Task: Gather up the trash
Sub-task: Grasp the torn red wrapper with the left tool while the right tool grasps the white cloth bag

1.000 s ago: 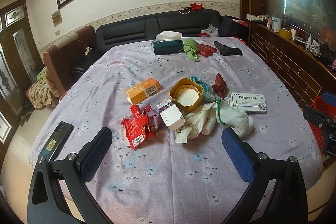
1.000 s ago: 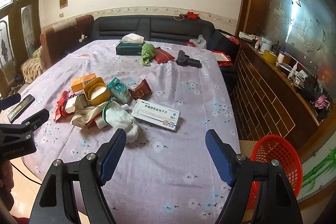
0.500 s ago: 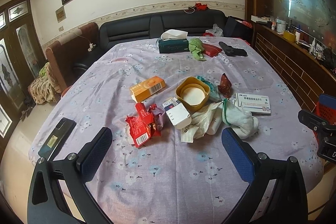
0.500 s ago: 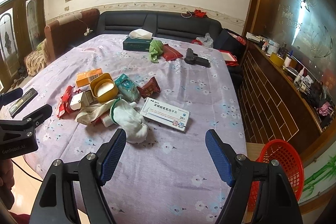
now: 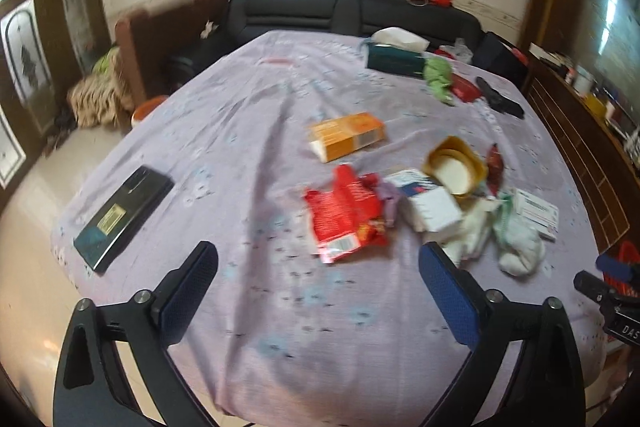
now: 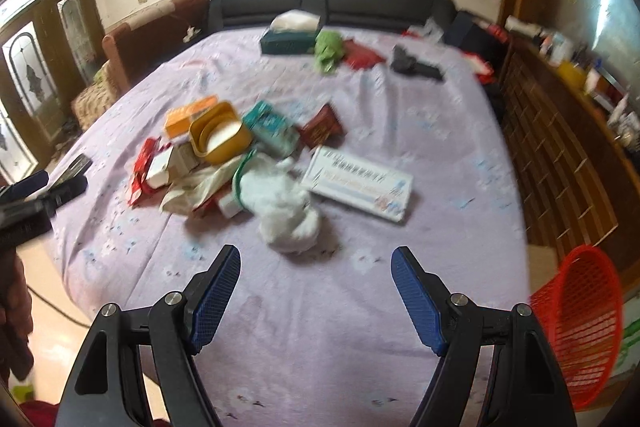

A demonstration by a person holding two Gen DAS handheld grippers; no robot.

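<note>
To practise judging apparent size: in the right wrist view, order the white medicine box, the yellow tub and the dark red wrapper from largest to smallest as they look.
1. white medicine box
2. yellow tub
3. dark red wrapper

The wrapper lies farthest from the camera, so its true size may be understated.

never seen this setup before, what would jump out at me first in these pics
A heap of litter sits mid-table on the lilac tablecloth: red wrappers, a yellow tub, a crumpled white tissue and a flat white medicine box. A red mesh basket stands off the table's right edge. Both the left gripper and right gripper hover open and empty.
</note>
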